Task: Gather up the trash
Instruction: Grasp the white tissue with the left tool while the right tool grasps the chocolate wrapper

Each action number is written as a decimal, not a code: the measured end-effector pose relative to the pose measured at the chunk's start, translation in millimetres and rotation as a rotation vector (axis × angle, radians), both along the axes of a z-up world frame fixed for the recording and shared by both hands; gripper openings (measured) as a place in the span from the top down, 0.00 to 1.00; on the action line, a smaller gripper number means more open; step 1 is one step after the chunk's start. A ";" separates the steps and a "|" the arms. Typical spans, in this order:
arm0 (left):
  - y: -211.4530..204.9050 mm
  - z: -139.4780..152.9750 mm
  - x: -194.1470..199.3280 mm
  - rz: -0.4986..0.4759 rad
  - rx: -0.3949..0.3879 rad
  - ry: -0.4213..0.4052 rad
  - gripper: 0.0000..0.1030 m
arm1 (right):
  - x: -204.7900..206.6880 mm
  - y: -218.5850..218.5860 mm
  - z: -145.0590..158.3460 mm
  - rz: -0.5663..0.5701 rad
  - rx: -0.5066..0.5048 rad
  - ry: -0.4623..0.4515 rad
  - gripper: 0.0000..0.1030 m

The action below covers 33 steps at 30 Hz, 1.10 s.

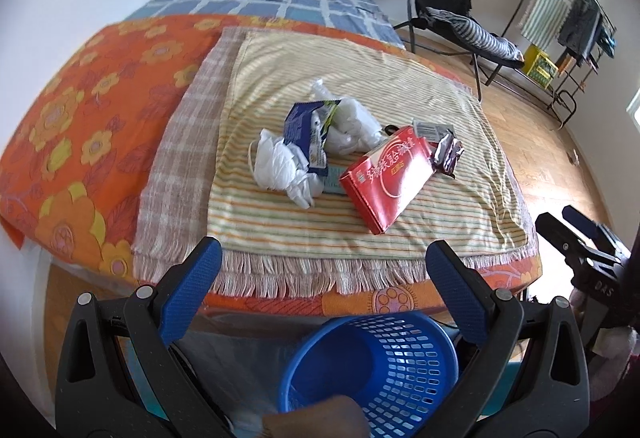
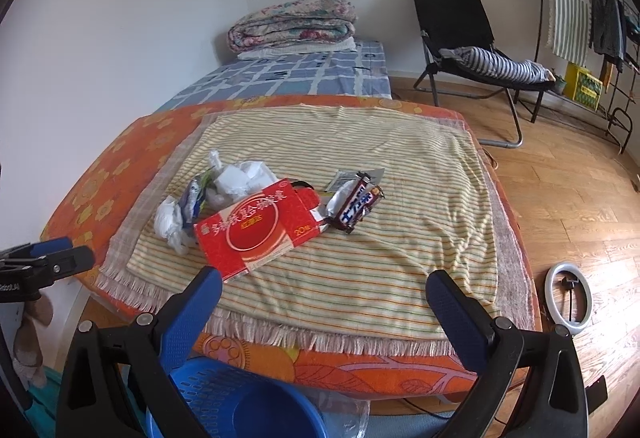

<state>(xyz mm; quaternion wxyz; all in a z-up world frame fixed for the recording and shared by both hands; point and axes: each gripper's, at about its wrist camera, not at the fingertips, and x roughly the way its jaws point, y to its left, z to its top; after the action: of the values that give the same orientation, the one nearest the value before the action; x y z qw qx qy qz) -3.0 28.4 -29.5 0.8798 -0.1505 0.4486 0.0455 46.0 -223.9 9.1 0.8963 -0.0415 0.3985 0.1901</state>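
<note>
Directly below both spread, empty tools sat the blue basket [image 1: 372, 370], and the left gripper [image 1: 320, 270] and right gripper [image 2: 324, 302] each hung with jaws wide apart, holding nothing, over the near fringe of the striped towel [image 2: 360, 270]. Just ahead of the right gripper lay the red box [image 2: 256, 234] — its long axis slanting from near-left to far-right, its near corner almost at that gripper's left finger, so the right hand looked the nearer. Beyond it lay the candy wrapper [image 2: 356, 206] ahead and the crumpled white bags [image 1: 284, 166] to its left — closer to the left gripper's line.
</note>
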 end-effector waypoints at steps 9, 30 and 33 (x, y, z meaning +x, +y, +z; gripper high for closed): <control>13.0 -2.3 22.2 -0.007 0.039 0.025 0.00 | 35.4 -10.1 0.2 -0.077 0.006 0.010 0.00; 62.8 -60.9 102.6 0.092 -0.094 0.169 0.17 | 184.1 -7.8 -60.0 -0.148 0.068 0.322 0.14; 64.9 -71.4 109.6 0.107 -0.102 0.191 0.18 | 197.1 -2.3 -73.8 -0.170 0.090 0.369 0.18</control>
<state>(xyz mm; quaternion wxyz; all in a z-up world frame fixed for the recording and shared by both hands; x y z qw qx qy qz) 106.7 93.3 -100.8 0.8205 -0.2138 0.5236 0.0834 243.1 -226.2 -64.7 0.8218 0.0680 0.5491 0.1357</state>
